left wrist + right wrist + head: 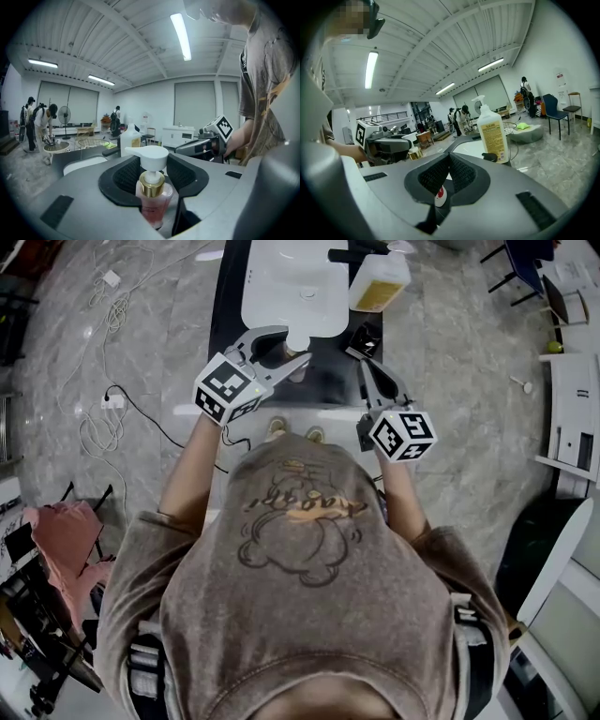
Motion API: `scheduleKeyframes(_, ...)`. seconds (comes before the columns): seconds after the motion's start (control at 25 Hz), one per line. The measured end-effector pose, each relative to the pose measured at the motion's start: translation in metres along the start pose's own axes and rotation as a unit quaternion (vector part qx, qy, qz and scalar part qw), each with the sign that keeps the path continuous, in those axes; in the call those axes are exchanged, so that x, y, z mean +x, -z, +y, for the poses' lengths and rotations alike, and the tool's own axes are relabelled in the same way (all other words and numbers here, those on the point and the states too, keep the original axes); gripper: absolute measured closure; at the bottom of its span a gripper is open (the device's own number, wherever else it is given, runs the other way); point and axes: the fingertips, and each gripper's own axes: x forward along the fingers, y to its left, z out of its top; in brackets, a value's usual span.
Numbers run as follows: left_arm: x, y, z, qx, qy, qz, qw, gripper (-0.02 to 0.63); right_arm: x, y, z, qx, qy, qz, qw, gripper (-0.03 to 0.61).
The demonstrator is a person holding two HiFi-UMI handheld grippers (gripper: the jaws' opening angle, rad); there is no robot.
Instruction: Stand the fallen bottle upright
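Observation:
A small pink pump bottle (153,199) with a gold collar and a white pump head stands upright between the jaws of my left gripper (152,183), which is shut on its body. In the head view the left gripper (281,357) reaches over the near end of the black table (230,296), beside a white basin (281,277). My right gripper (366,362) hovers to its right with its pads together and nothing between them. In the right gripper view its jaws (449,161) meet, and a small white and red thing (439,197) shows below them.
A large white bottle with a yellow label (380,282) (492,133) stands upright at the far right of the table. A small black object (364,338) lies just ahead of the right gripper. Cables trail on the floor (103,399) to the left. People work in the background.

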Motion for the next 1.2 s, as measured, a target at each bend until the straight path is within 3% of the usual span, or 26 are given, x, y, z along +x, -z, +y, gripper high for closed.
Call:
scheduleKeyframes(0.44, -0.017, 0.000, -0.001, -0.007, -0.014, 0.024, 0.9996, 0.402, 0.010, 0.003, 0.016, -0.003, -0.027, 0.007, 1.000, 0.581)
scheduleKeyframes(0.64, -0.035, -0.009, -0.001, -0.006, -0.037, 0.007, 0.9993, 0.385, 0.014, 0.000, 0.026, -0.010, -0.038, 0.005, 0.999, 0.581)
scheduleKeyframes(0.92, -0.069, -0.031, 0.005, -0.025, -0.111, -0.044, 0.9926, 0.385, 0.015, -0.008, 0.036, -0.030, -0.044, 0.002, 0.999, 0.581)
scheduleKeyframes(1.2, -0.088, -0.011, 0.006, -0.057, -0.184, -0.068, 0.9790, 0.377, 0.010, -0.017, 0.044, -0.070, -0.043, -0.005, 0.997, 0.581)
